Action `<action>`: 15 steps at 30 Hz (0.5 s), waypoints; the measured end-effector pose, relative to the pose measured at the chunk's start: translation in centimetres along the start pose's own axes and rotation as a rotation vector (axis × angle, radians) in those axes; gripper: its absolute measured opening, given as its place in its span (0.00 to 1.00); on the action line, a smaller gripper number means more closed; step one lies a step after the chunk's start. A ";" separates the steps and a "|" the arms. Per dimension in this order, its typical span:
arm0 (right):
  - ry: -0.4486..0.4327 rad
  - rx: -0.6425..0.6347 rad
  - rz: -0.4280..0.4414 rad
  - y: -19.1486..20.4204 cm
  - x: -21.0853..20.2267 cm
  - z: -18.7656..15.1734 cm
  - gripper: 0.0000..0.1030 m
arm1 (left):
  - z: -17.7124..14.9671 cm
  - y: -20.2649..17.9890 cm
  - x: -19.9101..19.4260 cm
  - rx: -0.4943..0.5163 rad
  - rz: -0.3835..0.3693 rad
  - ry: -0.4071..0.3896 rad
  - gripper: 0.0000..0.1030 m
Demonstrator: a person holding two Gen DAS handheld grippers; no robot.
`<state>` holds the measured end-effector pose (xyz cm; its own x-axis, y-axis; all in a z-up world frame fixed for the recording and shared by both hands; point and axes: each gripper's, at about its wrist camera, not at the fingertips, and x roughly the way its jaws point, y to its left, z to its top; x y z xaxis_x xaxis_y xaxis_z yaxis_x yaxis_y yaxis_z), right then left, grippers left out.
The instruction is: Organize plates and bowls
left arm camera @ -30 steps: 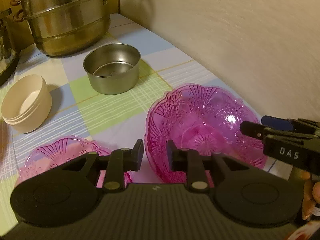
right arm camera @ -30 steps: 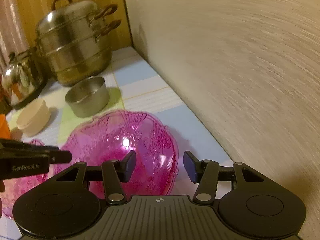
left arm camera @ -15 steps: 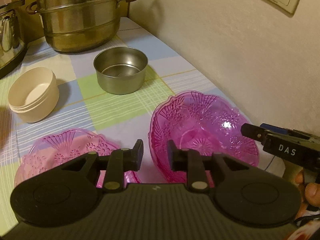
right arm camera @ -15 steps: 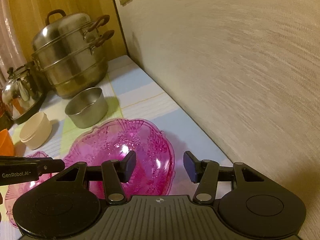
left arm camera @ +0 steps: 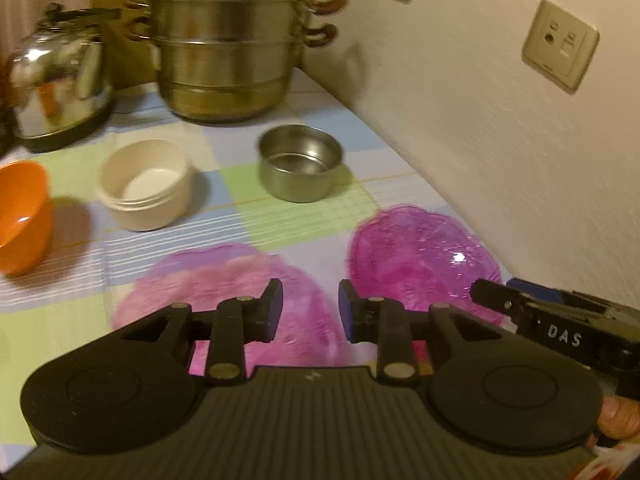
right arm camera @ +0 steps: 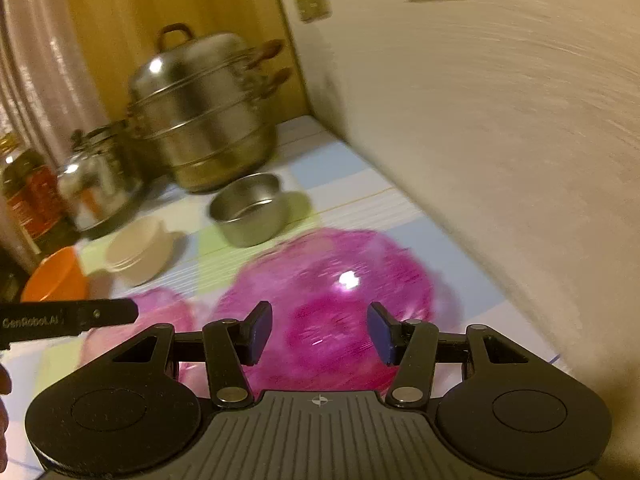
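Note:
A large pink glass bowl (left arm camera: 420, 252) (right arm camera: 340, 292) sits on the checked cloth near the wall. A smaller pink glass dish (left arm camera: 224, 284) (right arm camera: 160, 316) lies to its left. Behind them stand a steel bowl (left arm camera: 300, 162) (right arm camera: 250, 208), a cream bowl (left arm camera: 146, 184) (right arm camera: 136, 250) and an orange bowl (left arm camera: 20, 216) (right arm camera: 54, 278). My left gripper (left arm camera: 310, 310) is open and empty, above the near edge between the two pink pieces. My right gripper (right arm camera: 318, 332) is open and empty, above the near side of the large pink bowl; it also shows in the left wrist view (left arm camera: 540, 316).
A tall steel steamer pot (left arm camera: 232, 40) (right arm camera: 200, 116) and a kettle (left arm camera: 56, 80) (right arm camera: 96, 180) stand at the back. A jar (right arm camera: 28, 192) is at the far left. The wall (left arm camera: 500, 120) with sockets runs along the right side.
Both grippers have pulled back and risen, so more of the table shows, with the orange bowl and kettle now in view. Both stay open and empty. The bowls have not moved.

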<state>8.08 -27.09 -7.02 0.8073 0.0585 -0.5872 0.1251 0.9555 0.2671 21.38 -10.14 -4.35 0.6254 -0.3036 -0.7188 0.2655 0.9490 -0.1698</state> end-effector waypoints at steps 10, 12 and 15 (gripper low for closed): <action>0.049 -0.037 0.119 5.9 -0.5 -2.3 0.51 | -2.7 6.2 -4.6 -0.092 0.111 -0.026 0.32; 0.063 -0.048 0.134 6.7 -0.1 -2.8 0.51 | -3.3 7.4 -5.0 -0.109 0.132 -0.024 0.32; 0.082 -0.063 0.142 7.6 0.6 -3.5 0.51 | -4.3 8.9 -5.1 -0.130 0.142 -0.019 0.33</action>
<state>7.51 -18.82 -8.03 0.7642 0.2156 -0.6079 -0.0254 0.9518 0.3055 17.40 0.19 -5.07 0.6637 -0.1662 -0.7293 0.0776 0.9850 -0.1539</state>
